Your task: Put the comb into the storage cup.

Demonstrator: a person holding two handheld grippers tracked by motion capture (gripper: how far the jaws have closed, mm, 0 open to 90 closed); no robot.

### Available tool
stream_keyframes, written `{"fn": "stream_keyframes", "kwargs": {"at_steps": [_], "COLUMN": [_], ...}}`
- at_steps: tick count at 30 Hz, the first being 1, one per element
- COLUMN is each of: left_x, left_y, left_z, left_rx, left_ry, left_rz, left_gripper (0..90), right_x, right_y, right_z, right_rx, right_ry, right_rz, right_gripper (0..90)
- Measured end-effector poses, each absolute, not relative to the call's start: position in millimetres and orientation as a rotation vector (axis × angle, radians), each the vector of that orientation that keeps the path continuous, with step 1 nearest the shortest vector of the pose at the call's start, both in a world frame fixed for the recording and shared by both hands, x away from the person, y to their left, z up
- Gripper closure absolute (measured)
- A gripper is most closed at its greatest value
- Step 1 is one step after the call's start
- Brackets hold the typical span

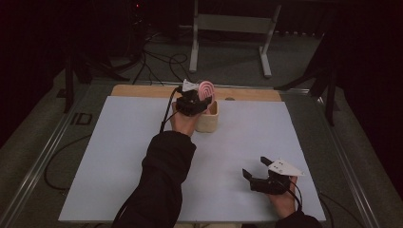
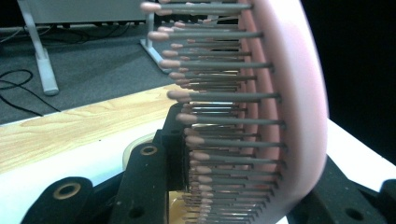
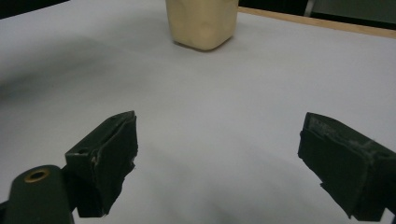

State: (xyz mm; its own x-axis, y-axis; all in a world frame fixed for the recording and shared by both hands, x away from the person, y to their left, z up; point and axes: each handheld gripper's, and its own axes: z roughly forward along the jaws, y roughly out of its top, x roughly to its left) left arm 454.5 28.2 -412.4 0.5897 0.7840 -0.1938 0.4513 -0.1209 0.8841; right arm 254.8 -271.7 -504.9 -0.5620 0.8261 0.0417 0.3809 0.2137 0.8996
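White sheeting covers the table [image 1: 119, 156]. Left gripper [image 1: 192, 102] clamps a pink hairbrush [image 1: 206, 90] over the cream holder [image 1: 209, 118], probably at its handle. Light, rigid body; flexible bristles [image 2: 219, 95], so grip the handle. Right gripper [image 1: 254, 173] rests wide, empty.

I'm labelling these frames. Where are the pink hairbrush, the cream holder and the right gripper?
pink hairbrush [image 2: 299, 93]: left gripper view, on its pink back.
cream holder [image 1: 209, 121]: high view, on its front wall.
right gripper [image 3: 217, 158]: right gripper view, midway between its open jaws.
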Motion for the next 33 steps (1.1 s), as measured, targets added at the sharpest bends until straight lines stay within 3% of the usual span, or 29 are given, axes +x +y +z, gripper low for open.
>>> {"fn": "stream_keyframes", "kwargs": {"at_steps": [33], "left_x": [457.5], "left_y": [30.1], "left_z": [-419.1], "left_rx": [1.753], "left_ry": [1.044], "left_rz": [0.378], "left_gripper": [64.2], "right_x": [255.3], "right_y": [-271.4], "right_z": [-505.0], "right_rx": [1.116], "right_ry": [2.040], "right_rz": [1.312], "right_gripper": [11.6]}}
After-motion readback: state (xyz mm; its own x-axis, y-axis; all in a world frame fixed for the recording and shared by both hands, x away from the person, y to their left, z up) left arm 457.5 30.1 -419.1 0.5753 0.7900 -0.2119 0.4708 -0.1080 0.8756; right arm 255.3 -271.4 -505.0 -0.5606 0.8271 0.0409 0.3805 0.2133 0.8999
